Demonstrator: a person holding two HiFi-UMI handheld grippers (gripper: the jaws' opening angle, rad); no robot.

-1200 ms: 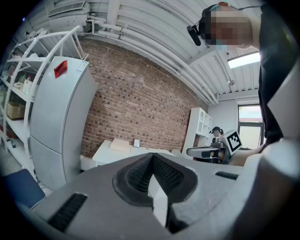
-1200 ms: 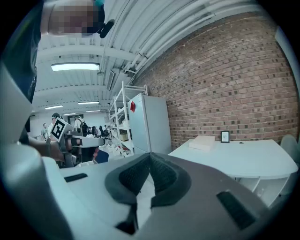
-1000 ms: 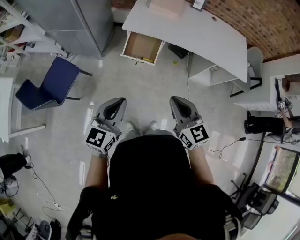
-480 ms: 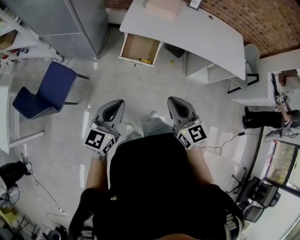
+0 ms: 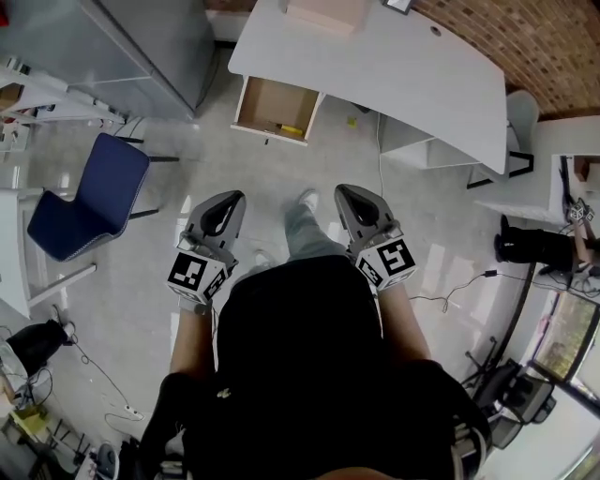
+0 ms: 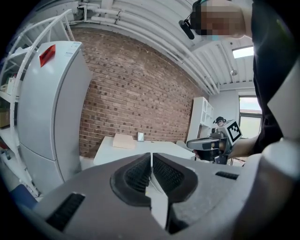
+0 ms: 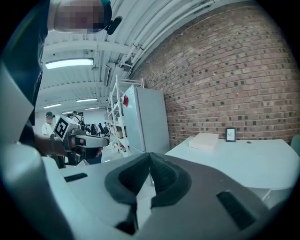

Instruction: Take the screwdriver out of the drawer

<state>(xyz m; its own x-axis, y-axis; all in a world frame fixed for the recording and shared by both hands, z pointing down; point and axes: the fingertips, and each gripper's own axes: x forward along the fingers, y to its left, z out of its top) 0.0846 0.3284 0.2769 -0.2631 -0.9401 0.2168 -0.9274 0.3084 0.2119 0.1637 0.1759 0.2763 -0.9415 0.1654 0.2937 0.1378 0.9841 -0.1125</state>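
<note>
An open wooden drawer juts from under the white desk at the top of the head view. A yellow-handled screwdriver lies near the drawer's front edge. My left gripper and right gripper are held side by side at waist height, well short of the drawer, over the floor. Both are shut with nothing between the jaws. In the left gripper view the left gripper's tips meet, and in the right gripper view the right gripper's tips meet too.
A blue chair stands left of me. A grey cabinet is at the upper left, beside the desk. A flat box lies on the desk. Cables trail on the floor at right. A brick wall runs behind the desk.
The drawer and desk have come slightly nearer and the view has shifted as I step forward. Both grippers keep their pose, shut and level.
</note>
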